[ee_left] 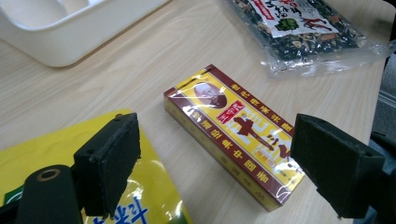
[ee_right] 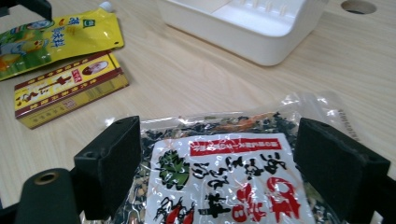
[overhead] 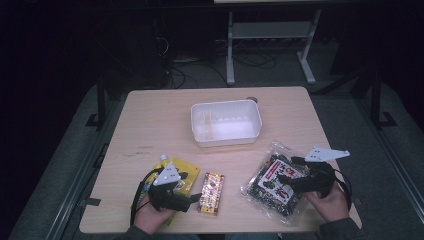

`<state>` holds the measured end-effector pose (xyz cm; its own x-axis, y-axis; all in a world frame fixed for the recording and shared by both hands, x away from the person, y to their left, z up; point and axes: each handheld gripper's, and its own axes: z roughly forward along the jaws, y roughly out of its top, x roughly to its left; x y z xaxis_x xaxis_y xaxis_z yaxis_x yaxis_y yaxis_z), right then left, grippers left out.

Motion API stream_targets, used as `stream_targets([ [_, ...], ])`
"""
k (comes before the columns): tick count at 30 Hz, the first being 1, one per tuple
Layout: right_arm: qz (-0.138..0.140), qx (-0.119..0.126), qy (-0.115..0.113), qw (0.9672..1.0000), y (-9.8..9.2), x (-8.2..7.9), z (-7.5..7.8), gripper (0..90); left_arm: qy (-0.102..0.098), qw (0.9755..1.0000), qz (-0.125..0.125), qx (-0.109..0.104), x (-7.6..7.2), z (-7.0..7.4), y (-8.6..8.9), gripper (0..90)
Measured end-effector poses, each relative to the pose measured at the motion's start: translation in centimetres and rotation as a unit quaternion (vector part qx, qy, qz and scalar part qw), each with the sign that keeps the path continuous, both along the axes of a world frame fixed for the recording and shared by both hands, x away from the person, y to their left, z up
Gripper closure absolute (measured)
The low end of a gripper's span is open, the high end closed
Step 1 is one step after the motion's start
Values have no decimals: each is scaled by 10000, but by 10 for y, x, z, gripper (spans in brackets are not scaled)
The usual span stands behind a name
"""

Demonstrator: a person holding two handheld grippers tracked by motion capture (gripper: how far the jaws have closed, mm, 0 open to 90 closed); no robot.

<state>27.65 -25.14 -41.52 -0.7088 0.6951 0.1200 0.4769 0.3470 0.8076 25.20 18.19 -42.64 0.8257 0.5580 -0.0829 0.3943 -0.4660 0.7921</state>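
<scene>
Your left tool point(overhead: 192, 199) hangs with its jaws wide apart and nothing between them, low over the desk point(overhead: 155, 125) on your side of the white bin point(overhead: 226, 122). In the left gripper view the red-and-yellow box point(ee_left: 233, 133) lies flat just ahead of the jaws, touching neither pad. Its long axis runs on a slant across the gap between the jaws, from the far left corner to the near right corner, which sits close by the right-hand pad point(ee_left: 334, 165). So the jaws do not yet square up with the box's narrow width; judged from this, the hand needs to turn until the pads face the two long sides, then come down around the middle. The yellow spouted pouch point(ee_left: 135, 196) lies partly under the left-hand pad point(ee_left: 109, 161), just beside the box, so a careless close could catch its edge.

Your right tool point(ee_right: 215, 172) is likewise spread open and empty, poised over the clear bag of dried mix point(ee_right: 224, 172), which lies flat on the desk nearer you than the bin and off to its right. The left hand point(overhead: 152, 212) is plainly the nearer one to the box; the right hand point(overhead: 332, 202) is well apart from it
</scene>
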Motion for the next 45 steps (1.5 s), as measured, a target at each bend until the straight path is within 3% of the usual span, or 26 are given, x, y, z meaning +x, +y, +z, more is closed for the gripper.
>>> stream_targets([
  [8, -138, -50, 22, 9999, -6, 7, 10, 151, 6, 9999, -121, -33, 0, 7, -10, 177],
  [14, -257, -130, 164, 9995, -13, 20, 20, 178, -6, 9996, -291, -51, 4, 15, -26, 190],
  [26, -629, -226, 439, 9968, -39, 40, 29, 231, 90, 9974, -712, 38, 14, 19, -78, 216],
  [27, -709, -305, 551, 9955, -42, 44, 27, 232, 109, 9971, -753, 32, 16, 19, -85, 218],
  [33, -842, -527, 736, 9923, -51, 51, 20, 255, 201, 9958, -878, 148, 22, 19, -108, 229],
  [39, -1037, -585, 974, 9881, -64, 55, 13, 287, 308, 9950, -938, 145, 27, 16, -126, 285],
  [45, -1217, -752, 1176, 9827, -78, 54, 5, 326, 510, 9935, -973, 283, 34, 9, -146, 316],
])
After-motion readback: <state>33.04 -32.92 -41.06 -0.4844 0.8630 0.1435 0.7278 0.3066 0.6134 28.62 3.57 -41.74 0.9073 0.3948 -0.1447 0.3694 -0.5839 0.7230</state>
